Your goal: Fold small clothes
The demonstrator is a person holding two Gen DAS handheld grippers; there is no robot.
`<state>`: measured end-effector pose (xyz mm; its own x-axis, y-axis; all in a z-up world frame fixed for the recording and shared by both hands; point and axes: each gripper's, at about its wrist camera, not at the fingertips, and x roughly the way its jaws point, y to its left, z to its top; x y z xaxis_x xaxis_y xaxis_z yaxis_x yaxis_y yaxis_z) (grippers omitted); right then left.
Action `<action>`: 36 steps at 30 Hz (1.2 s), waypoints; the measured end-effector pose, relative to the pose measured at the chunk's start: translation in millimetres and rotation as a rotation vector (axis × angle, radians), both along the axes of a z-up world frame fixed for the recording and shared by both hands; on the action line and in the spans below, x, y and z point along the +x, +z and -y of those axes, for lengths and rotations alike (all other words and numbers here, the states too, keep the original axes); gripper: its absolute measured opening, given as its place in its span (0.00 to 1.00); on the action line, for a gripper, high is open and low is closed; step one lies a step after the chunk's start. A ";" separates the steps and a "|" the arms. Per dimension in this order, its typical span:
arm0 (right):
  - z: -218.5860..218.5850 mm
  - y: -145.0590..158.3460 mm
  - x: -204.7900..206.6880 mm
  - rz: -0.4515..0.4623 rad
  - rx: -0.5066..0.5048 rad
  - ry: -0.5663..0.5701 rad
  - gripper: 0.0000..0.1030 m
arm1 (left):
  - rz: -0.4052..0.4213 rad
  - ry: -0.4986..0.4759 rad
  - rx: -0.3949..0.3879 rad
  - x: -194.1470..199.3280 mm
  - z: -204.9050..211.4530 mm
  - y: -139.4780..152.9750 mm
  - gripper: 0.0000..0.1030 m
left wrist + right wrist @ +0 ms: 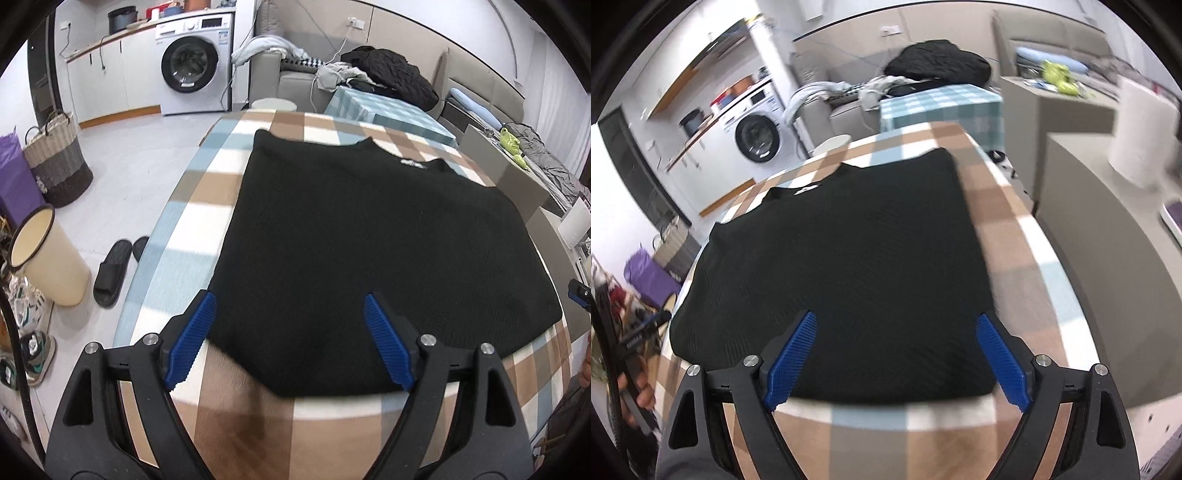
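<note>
A black knit garment [369, 240] lies flat on the checked tablecloth [207, 184], neckline with a white label at the far end. My left gripper [290, 301] hovers over its near left hem, open, blue pads wide apart and nothing between them. In the right wrist view the same garment [846, 258] fills the table [1015, 229]. My right gripper [895, 321] hangs open above the near right hem, gripping nothing. The tip of the right gripper [580, 293] shows at the left view's right edge; the left gripper [642, 336] and a hand appear at the right view's left edge.
A washing machine [192, 66] and counter stand at the back. Left of the table on the floor are a woven basket [55, 162], a cream bin [44, 254], black slippers [114, 269] and shoes. A sofa with piled clothes [388, 70] and a second checked table [391, 110] lie behind.
</note>
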<state>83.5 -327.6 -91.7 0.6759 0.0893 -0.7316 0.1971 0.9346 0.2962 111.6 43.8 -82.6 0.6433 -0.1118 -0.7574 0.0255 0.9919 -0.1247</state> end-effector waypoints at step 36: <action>20.3 -49.2 -22.5 -0.005 0.191 -0.124 0.17 | -0.042 0.014 -0.160 -7.1 8.4 -32.4 0.13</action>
<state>61.0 -347.8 -140.9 0.6869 0.1428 -0.7126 0.3087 0.8303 0.4640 104.5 35.4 -115.0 0.6134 -0.2244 -0.7573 0.0035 0.9596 -0.2814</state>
